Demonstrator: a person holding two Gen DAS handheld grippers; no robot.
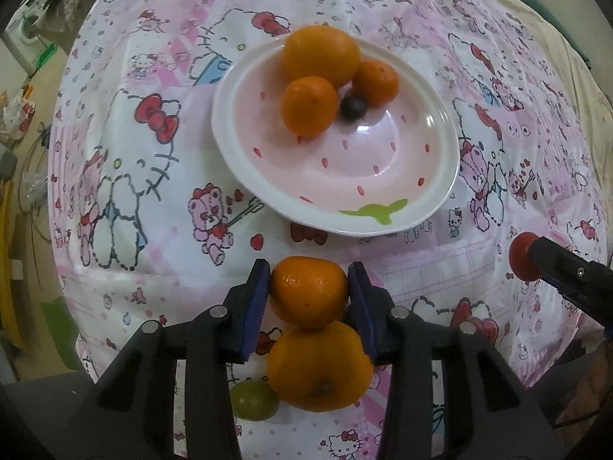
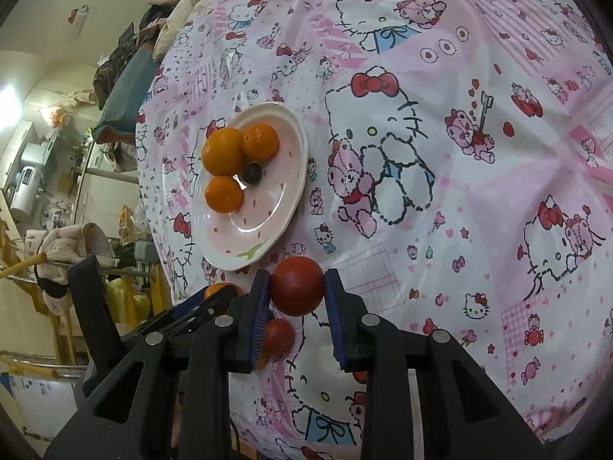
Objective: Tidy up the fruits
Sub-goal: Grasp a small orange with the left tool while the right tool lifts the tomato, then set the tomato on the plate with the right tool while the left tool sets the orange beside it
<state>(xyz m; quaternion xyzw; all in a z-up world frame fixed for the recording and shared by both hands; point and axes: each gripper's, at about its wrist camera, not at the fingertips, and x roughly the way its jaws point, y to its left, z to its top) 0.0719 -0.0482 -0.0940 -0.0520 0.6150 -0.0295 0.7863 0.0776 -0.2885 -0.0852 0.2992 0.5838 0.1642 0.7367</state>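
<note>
left fingers clamp a small round orange mandarin, right fingers clamp a round red tomato; either smooth fruit could slip and roll off the counter.

On your cartoon-print plastic cloth the strawberry-patterned shallow plate holds three round oranges and a small dark grape at its far side. Nearer you, a large orange and a green grape lie side by side.

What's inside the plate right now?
The plate holds three oranges and one dark grape. Anything under the oranges is hidden.
</note>
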